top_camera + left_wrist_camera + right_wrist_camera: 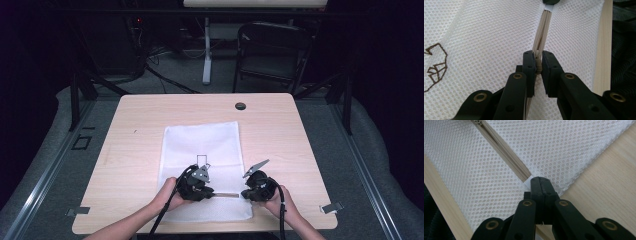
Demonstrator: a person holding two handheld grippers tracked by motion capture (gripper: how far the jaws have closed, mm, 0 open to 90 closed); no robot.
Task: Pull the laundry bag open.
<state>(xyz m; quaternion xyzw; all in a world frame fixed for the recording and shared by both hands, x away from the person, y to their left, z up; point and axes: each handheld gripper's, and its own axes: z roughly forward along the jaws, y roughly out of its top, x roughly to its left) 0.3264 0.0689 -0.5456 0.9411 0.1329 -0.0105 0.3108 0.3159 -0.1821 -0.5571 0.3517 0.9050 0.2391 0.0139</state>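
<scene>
Closed on the zipper pull (538,65), the left gripper (538,62) faced the right gripper (540,185), which was clamped on the mesh bag (554,152) at the zipper (506,152) end; the zipper's length ran straight between them.

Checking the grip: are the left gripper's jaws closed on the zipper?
Yes, the left gripper pinches the beige zipper of the mesh bag.

Both forearms are reaching in from the near edge, each hand wrapping a black gripper. The left gripper (212,192) is pointing right toward the other, its jaws pinching together with a sliver of gap. The right gripper (243,194) is pointing left, its jaws pressing fully together.
</scene>
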